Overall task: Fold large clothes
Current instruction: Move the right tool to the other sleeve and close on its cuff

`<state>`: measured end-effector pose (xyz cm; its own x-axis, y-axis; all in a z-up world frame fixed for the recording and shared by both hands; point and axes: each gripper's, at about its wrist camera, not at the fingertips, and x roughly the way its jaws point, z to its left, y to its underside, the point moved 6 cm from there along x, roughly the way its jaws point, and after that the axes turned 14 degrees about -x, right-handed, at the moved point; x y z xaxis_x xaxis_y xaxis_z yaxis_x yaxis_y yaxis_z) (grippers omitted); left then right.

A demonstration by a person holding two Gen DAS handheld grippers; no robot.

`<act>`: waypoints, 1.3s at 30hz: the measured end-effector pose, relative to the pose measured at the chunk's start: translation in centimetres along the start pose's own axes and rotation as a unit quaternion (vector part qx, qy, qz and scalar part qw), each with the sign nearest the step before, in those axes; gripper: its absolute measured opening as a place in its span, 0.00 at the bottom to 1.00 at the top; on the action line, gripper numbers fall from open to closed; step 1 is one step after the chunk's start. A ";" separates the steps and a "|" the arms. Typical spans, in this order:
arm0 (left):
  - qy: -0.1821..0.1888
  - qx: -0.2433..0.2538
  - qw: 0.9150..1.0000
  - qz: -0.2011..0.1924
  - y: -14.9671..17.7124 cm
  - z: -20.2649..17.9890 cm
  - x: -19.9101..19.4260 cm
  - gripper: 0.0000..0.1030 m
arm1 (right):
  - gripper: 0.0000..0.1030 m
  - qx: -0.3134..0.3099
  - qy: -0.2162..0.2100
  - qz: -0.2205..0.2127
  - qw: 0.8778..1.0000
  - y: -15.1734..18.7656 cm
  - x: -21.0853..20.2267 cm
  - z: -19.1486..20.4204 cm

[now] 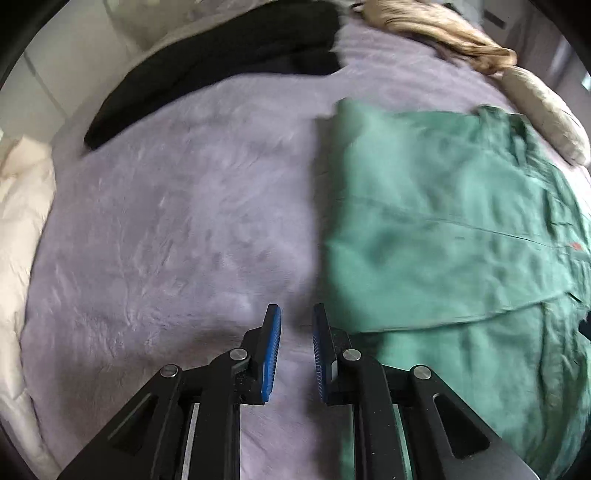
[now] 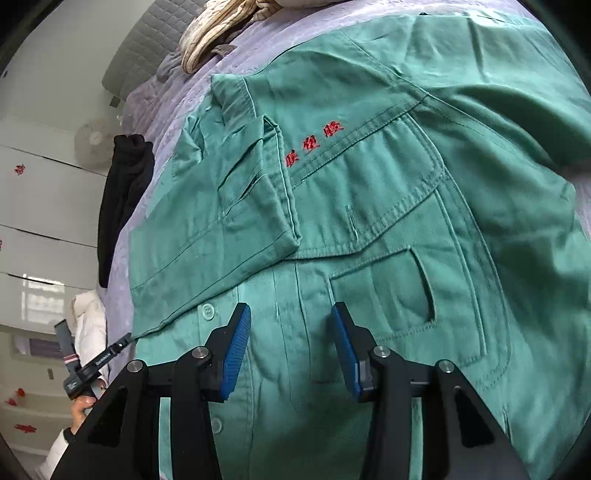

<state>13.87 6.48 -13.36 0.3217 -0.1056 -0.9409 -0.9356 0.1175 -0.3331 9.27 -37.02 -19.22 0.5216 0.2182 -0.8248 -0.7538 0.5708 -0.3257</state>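
Note:
A green work jacket with red embroidered characters lies spread on a lilac bedspread. One sleeve is folded across its front. In the left wrist view the jacket fills the right half. My left gripper is open and empty, hovering over the bedspread just left of the jacket's edge. My right gripper is open and empty, above the jacket's front near the button placket and a chest pocket. The left gripper also shows at the left edge of the right wrist view, held in a hand.
A black garment lies at the far side of the bed. Beige and tan clothes are piled at the far right. A cream duvet hangs at the left edge. White drawers stand beyond the bed.

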 end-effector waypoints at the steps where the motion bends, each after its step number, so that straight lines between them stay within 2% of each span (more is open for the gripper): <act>1: 0.004 0.009 1.000 -0.004 0.2 -1.0 -0.6 0.29 | 0.49 0.002 -0.002 0.000 1.000 0.1 -0.3 -0.1; 2: 0.008 0.017 1.000 -0.007 0.5 -2.3 -1.2 0.45 | 0.51 0.005 -0.005 -0.001 1.000 0.2 -0.7 -0.1; 3: 0.010 0.025 1.000 -0.016 0.5 -3.9 -1.8 0.84 | 0.53 0.009 -0.009 -0.004 1.000 0.3 -1.1 -0.2; 4: 0.014 0.033 0.999 -0.036 0.6 -5.6 -2.7 0.97 | 0.54 0.011 -0.012 -0.006 1.000 0.3 -1.5 -0.3; 6: 0.030 0.056 0.997 -0.051 1.0 -8.8 -3.7 0.98 | 0.57 0.016 -0.016 -0.012 1.000 0.4 -2.6 -0.6; 8: 0.041 0.076 0.995 -0.041 1.8 -12.1 -3.6 0.98 | 0.57 0.021 -0.017 -0.019 0.999 0.3 -3.8 -1.3; 12: 0.065 0.110 0.992 -0.018 4.0 -18.0 -3.1 0.98 | 0.70 0.046 -0.018 -0.046 0.998 0.0 -6.9 -3.9; 13: 0.068 0.117 0.991 -0.012 4.3 -19.6 -2.8 0.98 | 0.70 0.054 -0.016 -0.055 0.997 -0.2 -7.7 -4.8; 17: 0.078 0.135 0.987 0.025 6.4 -24.9 -1.7 0.98 | 0.79 0.096 0.011 -0.099 0.990 -0.7 -11.7 -10.1; 19: 0.085 0.142 0.985 0.048 7.4 -27.2 -1.0 0.98 | 0.79 0.121 0.038 -0.116 0.985 -0.7 -13.6 -13.5; 22: 0.081 0.151 0.984 0.052 8.6 -29.4 -1.2 0.98 | 0.79 0.174 0.068 -0.138 0.973 -0.5 -16.5 -19.3; 26: 0.082 0.167 0.981 0.055 9.9 -33.4 -1.1 0.98 | 0.79 0.234 0.079 -0.180 0.952 -0.9 -19.6 -25.8; 33: 0.092 0.189 0.976 0.055 12.0 -39.0 -1.6 0.98 | 0.79 0.306 0.035 -0.255 0.917 -3.9 -22.3 -34.2; 39: 0.093 0.190 0.976 0.054 12.5 -40.8 -1.6 0.98 | 0.79 0.351 0.002 -0.305 0.885 -6.8 -23.6 -38.1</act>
<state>-4.33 -32.19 -13.55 0.1603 -0.2452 -0.9561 -0.8295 0.4916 -0.2652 -13.16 -76.17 -15.10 0.7438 -0.3026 -0.5960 0.1034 0.9330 -0.3447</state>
